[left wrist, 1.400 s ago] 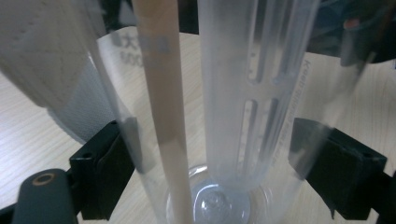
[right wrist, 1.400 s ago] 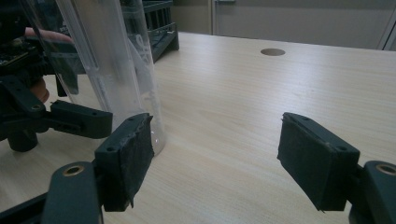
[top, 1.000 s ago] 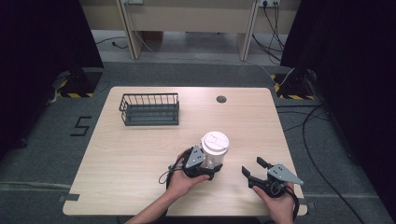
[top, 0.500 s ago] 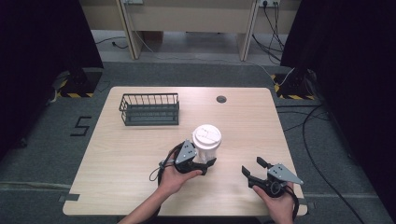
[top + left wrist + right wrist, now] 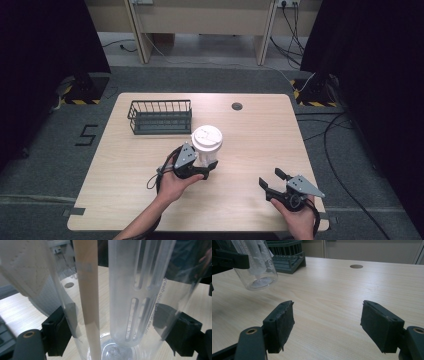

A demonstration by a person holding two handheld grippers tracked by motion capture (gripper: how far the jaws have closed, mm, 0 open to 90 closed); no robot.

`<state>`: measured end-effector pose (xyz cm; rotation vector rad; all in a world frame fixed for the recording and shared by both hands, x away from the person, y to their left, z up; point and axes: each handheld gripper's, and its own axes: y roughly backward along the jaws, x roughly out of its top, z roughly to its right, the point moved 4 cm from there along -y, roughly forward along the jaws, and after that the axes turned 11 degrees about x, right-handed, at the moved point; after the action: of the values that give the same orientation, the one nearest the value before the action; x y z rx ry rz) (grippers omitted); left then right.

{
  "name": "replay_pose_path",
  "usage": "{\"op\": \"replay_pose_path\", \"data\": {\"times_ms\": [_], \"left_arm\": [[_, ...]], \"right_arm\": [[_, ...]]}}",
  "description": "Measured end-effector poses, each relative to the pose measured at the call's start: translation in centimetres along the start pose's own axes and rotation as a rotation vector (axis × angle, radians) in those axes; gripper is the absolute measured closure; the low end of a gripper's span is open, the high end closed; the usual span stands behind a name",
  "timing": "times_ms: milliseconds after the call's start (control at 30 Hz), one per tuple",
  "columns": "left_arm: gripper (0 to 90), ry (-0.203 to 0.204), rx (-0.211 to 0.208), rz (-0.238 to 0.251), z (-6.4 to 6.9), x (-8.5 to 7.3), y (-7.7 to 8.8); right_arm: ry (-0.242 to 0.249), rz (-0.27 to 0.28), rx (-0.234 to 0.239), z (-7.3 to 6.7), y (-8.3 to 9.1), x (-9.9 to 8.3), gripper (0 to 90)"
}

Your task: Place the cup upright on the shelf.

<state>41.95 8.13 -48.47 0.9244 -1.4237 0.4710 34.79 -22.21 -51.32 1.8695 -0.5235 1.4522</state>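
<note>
The right hand-held gripper (image 5: 272, 182) sits near the table (image 5: 125, 200) edge, jaws apart, holding nothing. The left hand-held gripper (image 5: 209, 166) is clamped on the clear cup (image 5: 207, 142); its contents are blurry up close. It's been carried further left since earlier.

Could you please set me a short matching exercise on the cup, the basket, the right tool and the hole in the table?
Things:
1. clear cup
2. wire basket
3. right tool
4. round hole

States:
A. open, holding nothing
B. standing at the table's far left
C. in the tabletop near the far edge
D. gripped by the left tool, lifted and tilted

Pairs: 1-D, 2-B, 3-A, 4-C
</note>
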Motion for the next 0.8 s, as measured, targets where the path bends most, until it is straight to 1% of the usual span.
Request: {"op": "replay_pose_path", "data": {"times_ms": [333,467,533,600,800], "left_arm": [[18.2,0.000,0.034,-0.020,-1.8,0.0,0.6],[18.2,0.014,0.045,-0.024,-2.6,0.0,0.7],[18.2,0.014,0.052,-0.027,-3.0,0.1,0.8],[18.2,0.011,0.064,-0.027,-3.5,0.1,1.0],[18.2,0.027,0.102,-0.023,-5.1,0.4,1.2]], "right_arm": [[-0.002,0.003,-0.004,0.0,-0.1,0.0,26.9],[-0.006,0.001,-0.004,0.0,-0.1,0.0,26.9],[-0.005,0.003,-0.005,0.1,-0.1,0.0,26.9],[-0.002,0.005,-0.006,0.1,0.0,0.0,26.9],[-0.005,0.004,-0.005,0.1,-0.1,-0.1,26.8]]}}
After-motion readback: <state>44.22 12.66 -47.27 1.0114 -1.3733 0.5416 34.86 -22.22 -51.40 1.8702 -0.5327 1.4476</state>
